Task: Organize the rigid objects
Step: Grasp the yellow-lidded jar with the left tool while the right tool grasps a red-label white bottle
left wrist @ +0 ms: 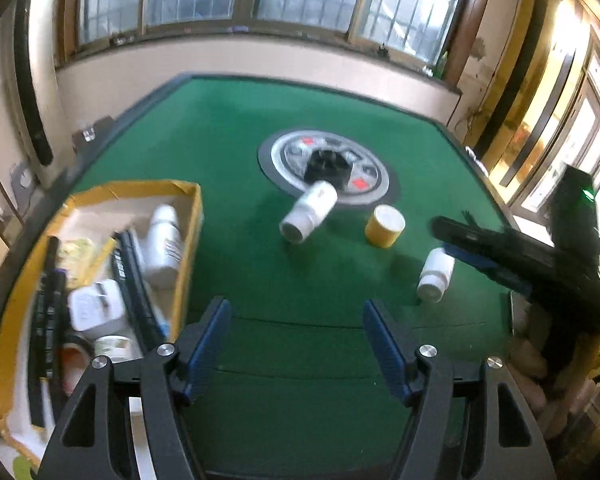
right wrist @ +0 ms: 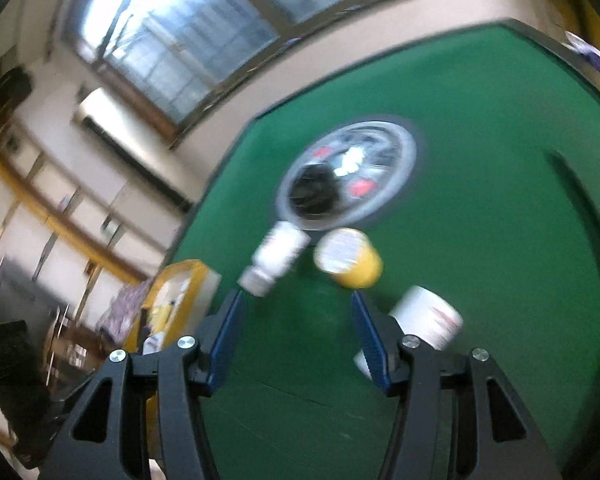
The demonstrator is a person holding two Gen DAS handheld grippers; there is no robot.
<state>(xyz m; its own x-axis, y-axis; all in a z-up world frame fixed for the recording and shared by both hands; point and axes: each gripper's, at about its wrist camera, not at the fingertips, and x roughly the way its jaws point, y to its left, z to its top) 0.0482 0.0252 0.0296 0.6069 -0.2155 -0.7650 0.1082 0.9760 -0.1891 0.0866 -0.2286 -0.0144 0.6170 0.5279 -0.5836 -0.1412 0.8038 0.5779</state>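
On the green table [left wrist: 228, 128] a white bottle [left wrist: 309, 211] lies on its side by the central dial. To its right a yellow jar [left wrist: 384, 226] stands upright, and a second white bottle [left wrist: 436, 274] lies further right. My left gripper [left wrist: 296, 320] hovers open and empty over bare felt, nearer than all three. My right gripper [left wrist: 444, 238] reaches in from the right, just above the second bottle. In the right wrist view, the right gripper [right wrist: 296, 308] is open and empty. The first bottle [right wrist: 274, 258] and jar [right wrist: 348, 258] lie beyond its tips, the second bottle [right wrist: 424, 320] beside its right finger.
A yellow-edged cardboard box [left wrist: 196, 216] at the table's left holds a white bottle, a white charger, dark pens and several other items; it also shows in the right wrist view [right wrist: 180, 280]. A round dial [left wrist: 284, 160] sits at the table's centre. Windows line the far wall.
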